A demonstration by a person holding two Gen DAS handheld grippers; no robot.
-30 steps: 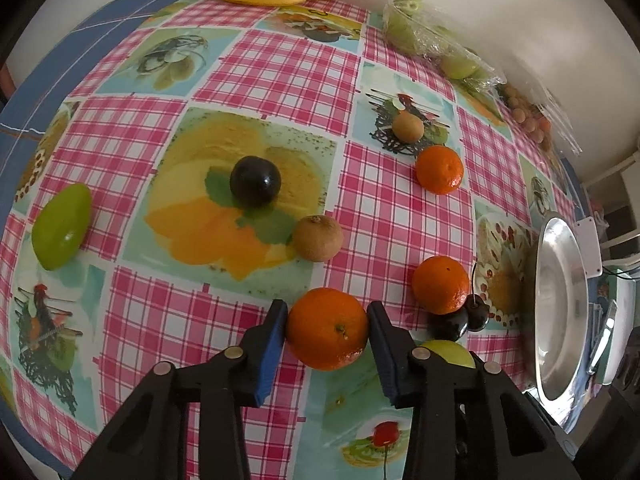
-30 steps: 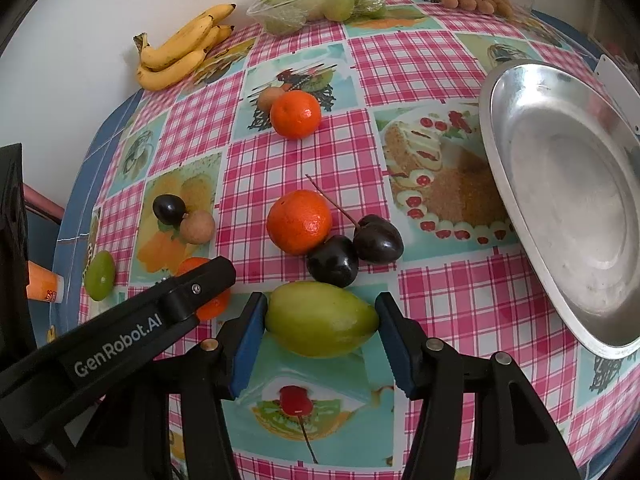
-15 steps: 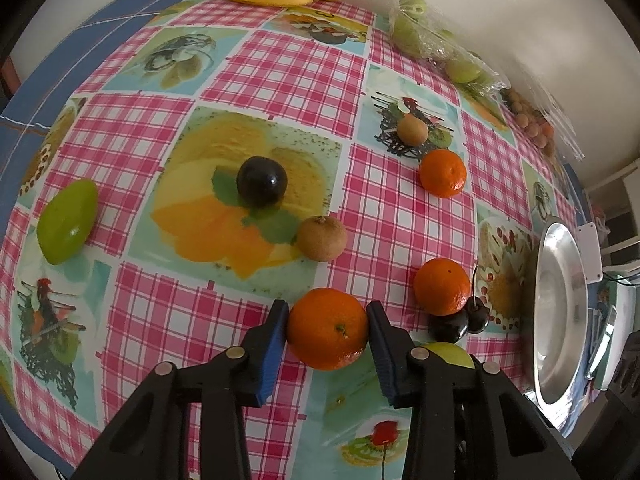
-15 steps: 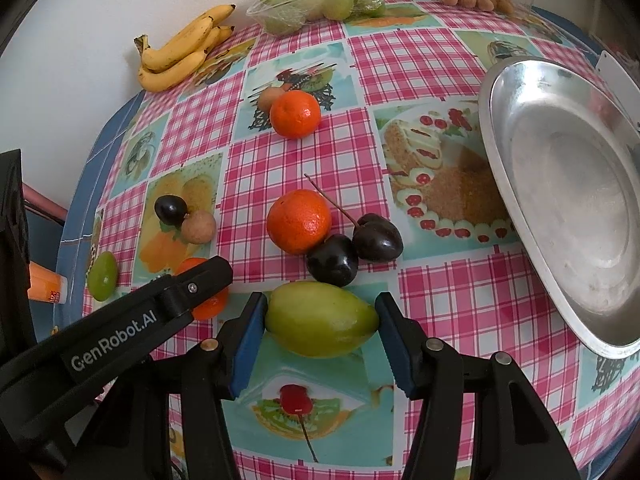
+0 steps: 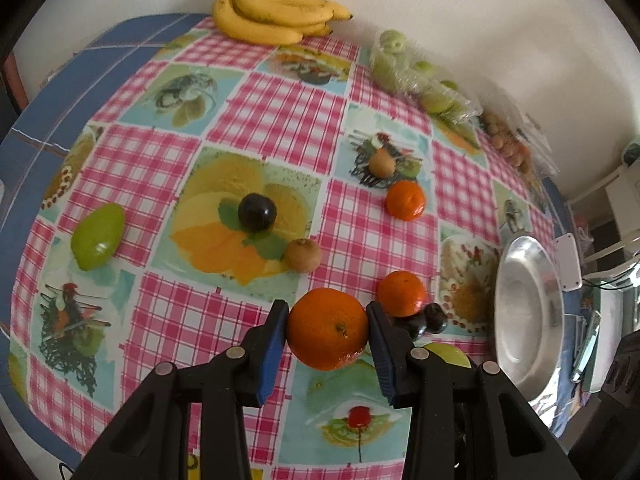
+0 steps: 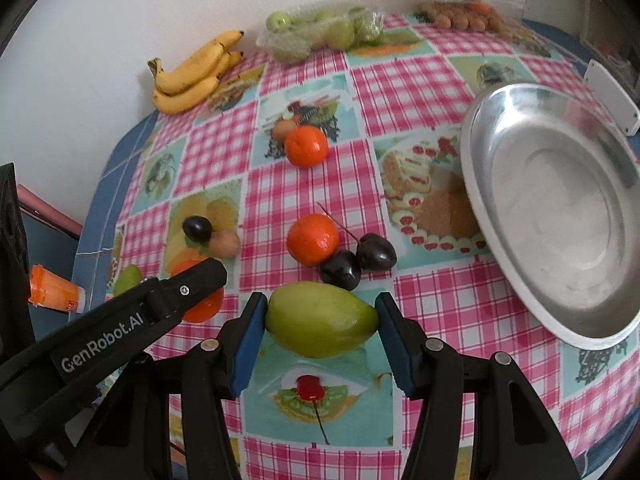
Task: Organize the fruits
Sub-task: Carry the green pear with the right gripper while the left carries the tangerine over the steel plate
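Observation:
My left gripper [image 5: 327,313] is shut on an orange [image 5: 327,336] and holds it above the checked tablecloth. My right gripper [image 6: 321,307] is shut on a green mango [image 6: 322,320], also off the table. In the right wrist view the left gripper's black arm [image 6: 132,320] crosses the lower left, with its orange [image 6: 204,307] partly hidden behind it. A sliver of the held mango [image 5: 448,354] shows behind the left gripper's right finger. An empty silver plate [image 6: 560,216] lies to the right.
On the cloth lie two oranges [image 6: 313,240] [image 6: 306,146], a pair of dark plums [image 6: 358,262], a single plum [image 5: 257,212], two brown kiwis [image 5: 303,255] [image 5: 382,163] and another green mango [image 5: 97,237]. Bananas [image 5: 276,14], bagged green fruit [image 6: 320,32] and a clear box [image 6: 464,16] line the wall.
Both grippers have risen with their fruit still held; the table and the fruit on it look smaller and farther away. Nothing on the cloth has shifted.

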